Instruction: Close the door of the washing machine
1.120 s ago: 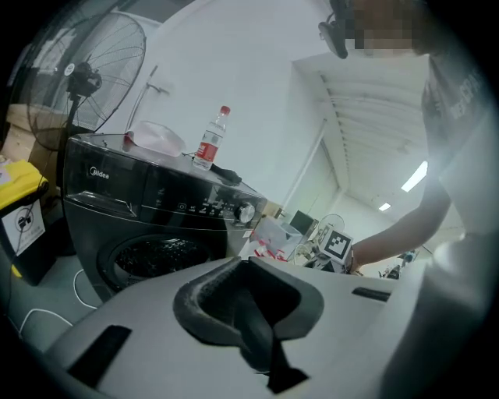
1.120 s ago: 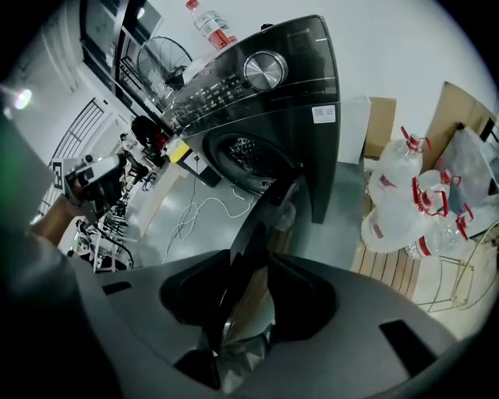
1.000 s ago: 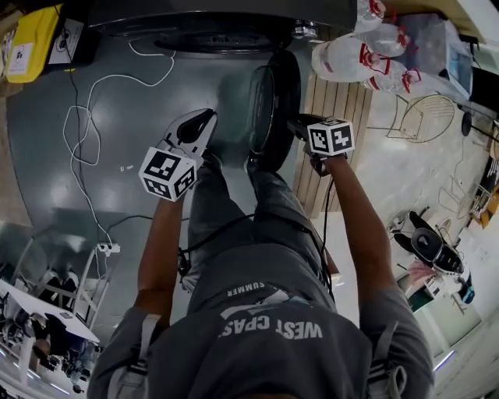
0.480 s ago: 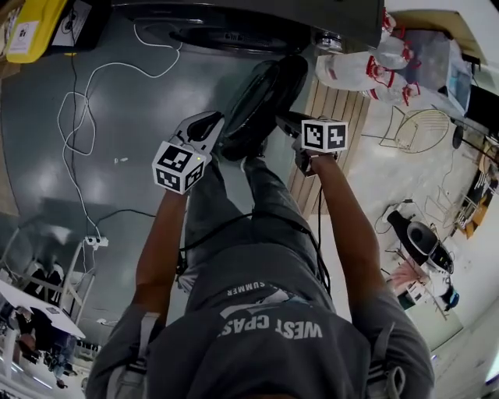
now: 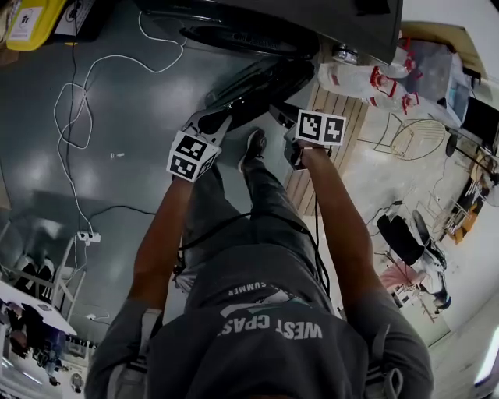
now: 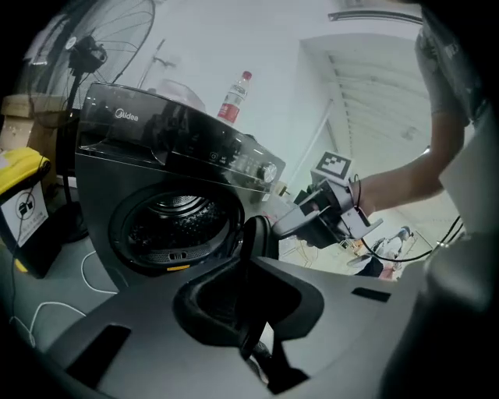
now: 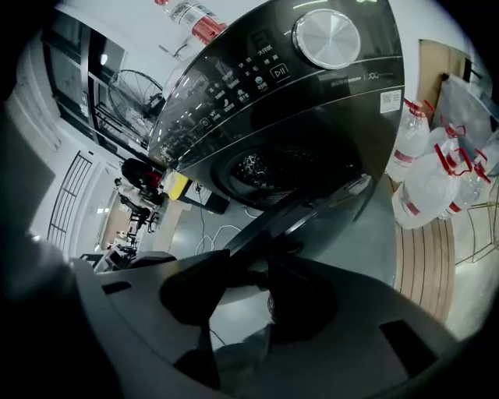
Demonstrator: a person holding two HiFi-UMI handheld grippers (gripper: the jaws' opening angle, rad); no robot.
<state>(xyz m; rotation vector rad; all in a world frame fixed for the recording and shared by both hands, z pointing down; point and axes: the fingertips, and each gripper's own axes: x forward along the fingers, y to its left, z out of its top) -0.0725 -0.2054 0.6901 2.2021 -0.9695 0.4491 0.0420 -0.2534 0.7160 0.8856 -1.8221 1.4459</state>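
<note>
The washing machine (image 5: 327,23) stands in front of you with its drum mouth uncovered; its door (image 5: 261,84) is partly open, angled out from the right edge of the front; your right gripper (image 7: 257,269) has its jaws clamped on the door's rim; your left gripper (image 6: 251,273) has its jaws together, holding nothing, just beside the door; a bottle (image 6: 235,100) stands on the machine's top.

Head view overhead; both gripper views facing washing machine (image 6: 156,152)

"Midea" stands on the washer (image 6: 125,115) top panel; "SUMMER" and "WEST" show on the person's shirt (image 5: 265,312); print beside the dial (image 7: 326,37) is too small to read
</note>
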